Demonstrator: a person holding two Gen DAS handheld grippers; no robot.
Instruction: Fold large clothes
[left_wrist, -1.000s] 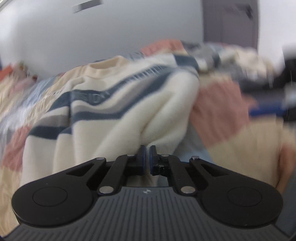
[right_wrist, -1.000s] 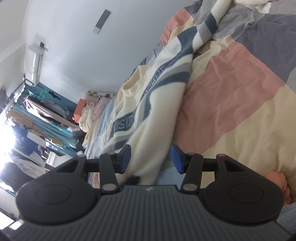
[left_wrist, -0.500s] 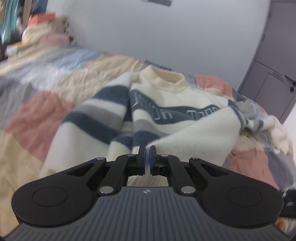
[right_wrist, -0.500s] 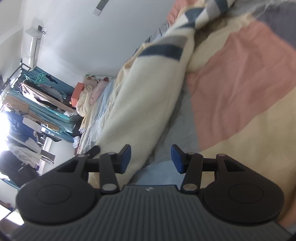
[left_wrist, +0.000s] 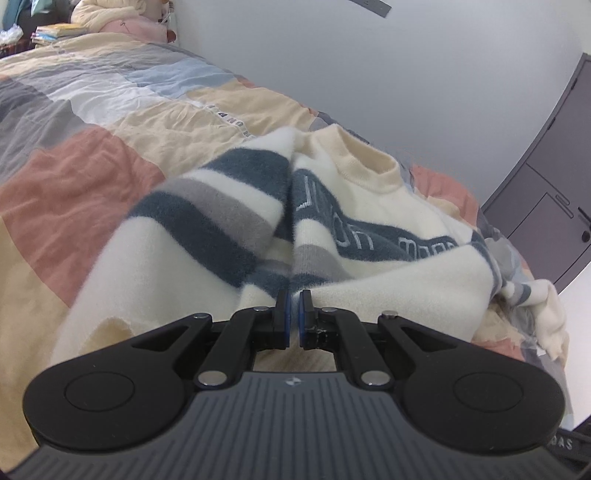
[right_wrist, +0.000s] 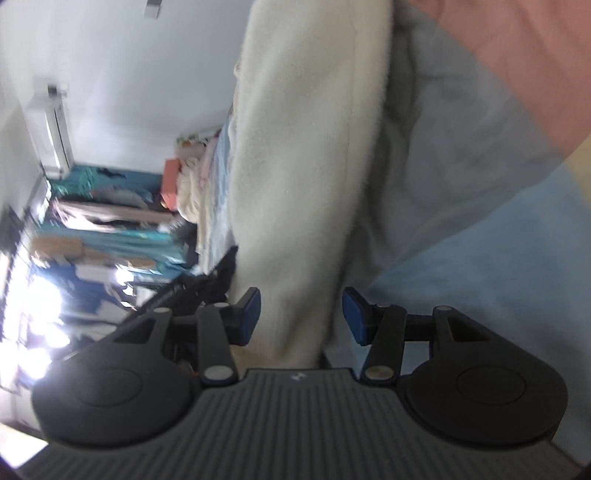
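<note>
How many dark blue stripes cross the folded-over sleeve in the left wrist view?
2: one upper stripe near the shoulder, one lower stripe below the grey band. Both lie on the sweater; more may be hidden under the fold.

Left gripper pinching the striped sweater on the bed

The left gripper (left_wrist: 294, 314) has its blue pads closed tight on a fold of the cream sweater (left_wrist: 369, 229), whose navy and grey bands run across the chest with pale lettering on one band — the words too distorted to read. The ribbed collar (left_wrist: 364, 168) points toward the grey wall (left_wrist: 332, 55). One side of the sweater is doubled over toward the middle. It lies on a patchwork bedspread (left_wrist: 92, 147) of salmon, cream, grey and light blue — a dark door (left_wrist: 546, 221) stands at the right.
</note>
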